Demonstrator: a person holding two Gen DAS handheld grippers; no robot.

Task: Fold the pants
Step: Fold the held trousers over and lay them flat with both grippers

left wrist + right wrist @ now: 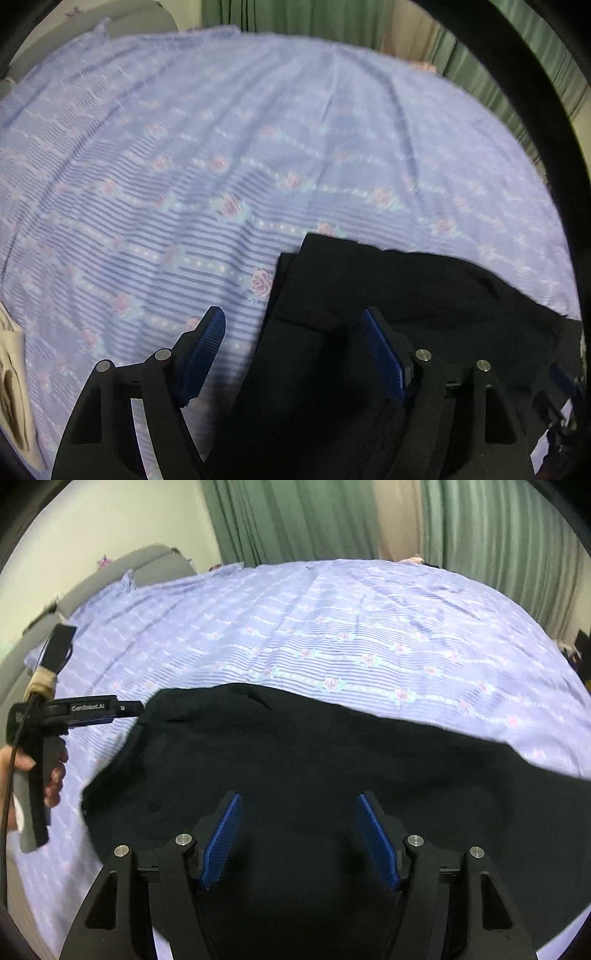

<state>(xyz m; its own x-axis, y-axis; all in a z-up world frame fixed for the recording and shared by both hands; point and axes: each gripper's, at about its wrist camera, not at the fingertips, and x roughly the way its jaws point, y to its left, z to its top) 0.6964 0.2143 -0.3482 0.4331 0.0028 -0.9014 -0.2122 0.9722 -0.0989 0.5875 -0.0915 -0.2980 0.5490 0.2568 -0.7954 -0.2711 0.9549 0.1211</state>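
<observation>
Left claw: my left claw point(295, 354) hangs with its blue pads spread wide and nothing between them; in the left wrist view it sits low centre, right over the left edge of the pants.
Right claw: my right claw point(299, 838) is spread wide too and grips nothing, low centre in the right wrist view, above the middle of the dark cloth.
Pants: the black pants point(314, 760) lie on the bed sheet point(332, 620), filling the lower half of the right wrist view; in the left wrist view they take the lower right, with a layered corner near the middle of the frame.
Risk, layers: the cloth is so dark that I can barely tell one layer from another, so I judge I might pinch only the top layer, or catch the sheet along with it.
Risk, sheet: the bed sheet is loose and wrinkled; dragging the pants could bunch it and skew the fold.
Risk, claws: my left claw shows at the left edge of the right wrist view, just beside the pants' corner, so the two could crowd each other there.
Risk, edges: uneven lifting by my two claws would leave the hems misaligned.
Count: one pair of pants, one bed sheet, two claws, green curtains point(288, 520) in the upper part of the frame, one grey headboard point(122, 572) at upper left.
</observation>
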